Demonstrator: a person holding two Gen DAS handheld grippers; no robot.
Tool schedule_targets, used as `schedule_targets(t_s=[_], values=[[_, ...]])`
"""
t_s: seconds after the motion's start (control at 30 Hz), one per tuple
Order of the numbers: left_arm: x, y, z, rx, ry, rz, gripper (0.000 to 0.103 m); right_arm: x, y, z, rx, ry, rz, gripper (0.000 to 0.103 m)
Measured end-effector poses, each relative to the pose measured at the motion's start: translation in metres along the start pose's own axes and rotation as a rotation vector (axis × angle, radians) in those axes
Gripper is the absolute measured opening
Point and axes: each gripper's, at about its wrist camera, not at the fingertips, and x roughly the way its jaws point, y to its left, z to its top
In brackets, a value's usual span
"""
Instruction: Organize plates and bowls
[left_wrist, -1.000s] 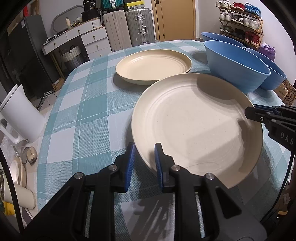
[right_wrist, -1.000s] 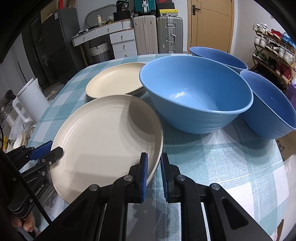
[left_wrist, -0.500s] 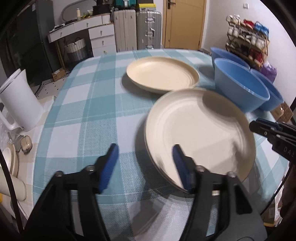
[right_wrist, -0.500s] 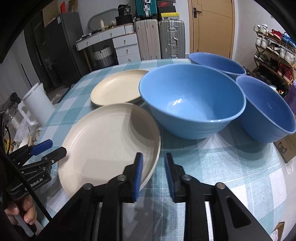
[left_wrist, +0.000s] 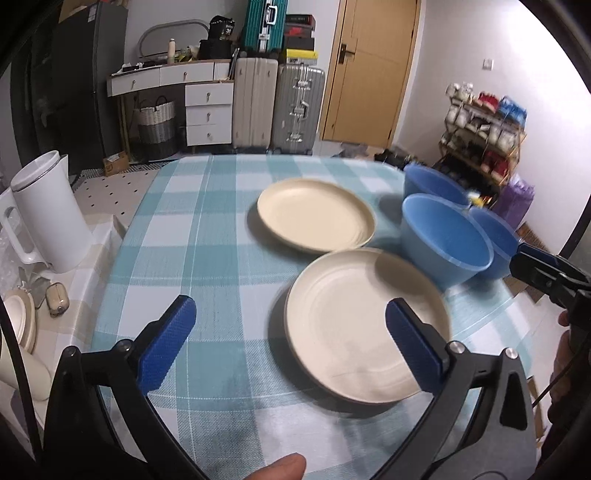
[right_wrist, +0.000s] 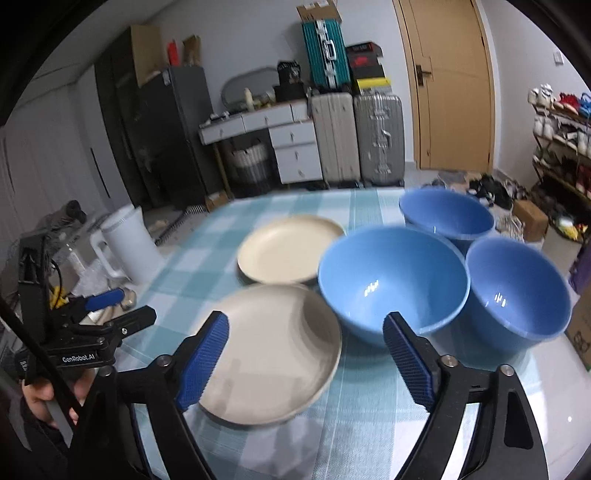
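Note:
A large cream plate lies flat on the checked tablecloth. A second cream plate sits just behind it. Three blue bowls stand in a cluster to the right: a middle one, a far one and a right one. My left gripper hovers above the near plate's left side, jaws opening wide and holding nothing. My right gripper hangs over that plate's right rim, jaws also opening and holding nothing.
A white kettle stands on a side counter left of the table. The tablecloth shows bare checks on the left half. Suitcases, a drawer unit and a shoe rack line the room behind. A fingertip shows at the bottom edge.
Both grippers were shut at the near plate's rim; they have let go, spread wide and risen up and back. The plate stays flat on the cloth.

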Motion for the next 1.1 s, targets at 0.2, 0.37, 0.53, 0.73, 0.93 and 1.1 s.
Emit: schedule_targets(t_s=[0.2, 0.37, 0.53, 0.73, 0.93, 1.1], values=[[-0.016, 0.002, 0.027, -0.012, -0.019, -0.001, 0.102, -0.027, 0.001, 0.034, -0.035, -0.046, 0.057, 0.102], [-0.022, 0.005, 0.047, -0.016, -0.026, 0.019, 0.102, -0.039, -0.001, 0.063, -0.05, -0.074, 0.091, 0.102], [-0.019, 0.013, 0.069, -0.048, -0.029, 0.029, 0.102, -0.041, -0.005, 0.092, -0.036, -0.086, 0.135, 0.102], [-0.009, 0.023, 0.098, -0.075, -0.032, 0.049, 0.102, -0.025, -0.017, 0.128, -0.028, -0.073, 0.178, 0.102], [0.015, 0.031, 0.119, -0.095, -0.009, 0.074, 0.102, 0.016, -0.027, 0.154, -0.072, -0.047, 0.172, 0.102], [0.045, 0.038, 0.131, -0.115, 0.018, 0.085, 0.102, 0.06, -0.042, 0.165, -0.044, 0.017, 0.167, 0.102]])
